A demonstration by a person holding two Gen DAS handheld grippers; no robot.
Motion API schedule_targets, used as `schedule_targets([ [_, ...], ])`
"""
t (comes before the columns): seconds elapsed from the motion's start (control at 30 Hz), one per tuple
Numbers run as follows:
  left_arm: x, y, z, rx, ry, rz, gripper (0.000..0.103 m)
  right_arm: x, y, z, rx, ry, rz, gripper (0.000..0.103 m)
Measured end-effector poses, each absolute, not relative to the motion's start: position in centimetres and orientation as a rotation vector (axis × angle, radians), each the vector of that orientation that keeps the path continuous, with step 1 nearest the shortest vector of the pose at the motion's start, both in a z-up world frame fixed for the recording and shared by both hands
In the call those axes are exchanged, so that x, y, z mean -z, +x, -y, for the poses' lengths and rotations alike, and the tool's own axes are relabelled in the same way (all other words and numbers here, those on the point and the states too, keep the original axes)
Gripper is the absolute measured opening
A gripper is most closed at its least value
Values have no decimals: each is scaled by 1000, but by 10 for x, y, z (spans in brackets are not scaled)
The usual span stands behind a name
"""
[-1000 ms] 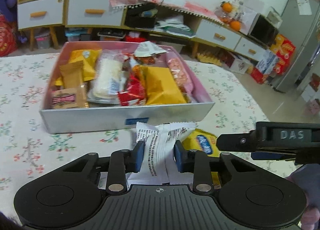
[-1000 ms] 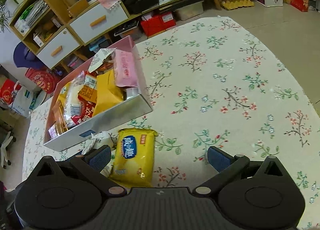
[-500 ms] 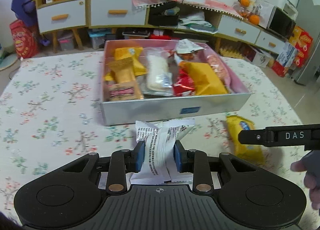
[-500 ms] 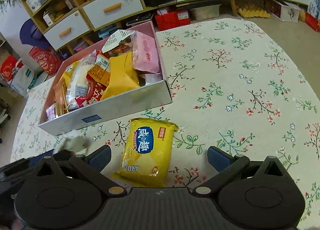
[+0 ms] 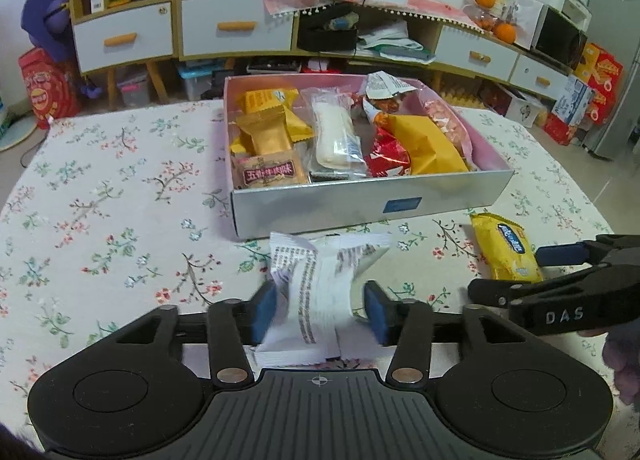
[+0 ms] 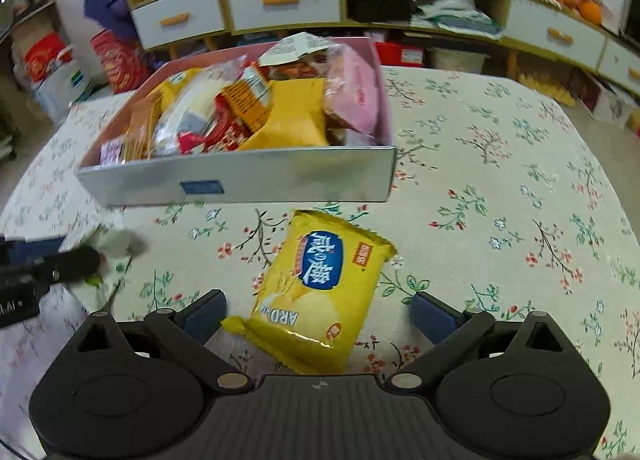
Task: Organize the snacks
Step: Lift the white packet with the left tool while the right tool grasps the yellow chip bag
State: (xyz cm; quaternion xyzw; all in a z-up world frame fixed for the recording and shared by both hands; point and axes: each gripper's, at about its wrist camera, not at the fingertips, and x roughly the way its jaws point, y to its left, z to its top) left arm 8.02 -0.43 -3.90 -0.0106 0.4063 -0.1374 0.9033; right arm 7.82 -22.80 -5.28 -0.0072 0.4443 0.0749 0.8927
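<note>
A white printed snack packet (image 5: 316, 292) stands between the fingers of my left gripper (image 5: 320, 314), just in front of the box. The jaws are opening and the right pad is clear of the packet. A silver box with a pink inside (image 5: 360, 204) holds several snack packs. A yellow biscuit packet (image 6: 320, 284) lies flat on the floral tablecloth in front of the box. My right gripper (image 6: 320, 314) is open wide with its fingers on either side of the packet's near end, not touching it. The yellow packet (image 5: 504, 248) also shows at the right of the left wrist view.
The floral tablecloth (image 5: 120, 200) covers a round table. Behind it stand low cabinets with white drawers (image 5: 236, 28), a fan and clutter on the floor. A person's hand (image 5: 624, 364) shows at the right edge.
The left jaws have spread apart from the white packet, which they pinched before. The right gripper has rolled and come nearer, so the yellow packet now lies between its fingers.
</note>
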Motion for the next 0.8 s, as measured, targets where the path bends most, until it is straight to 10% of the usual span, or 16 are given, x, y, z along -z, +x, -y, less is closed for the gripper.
schedule_targets([
  [0.8,45,83,19,297,57,-852,47,49,69,211,-168,-84,-875,35],
])
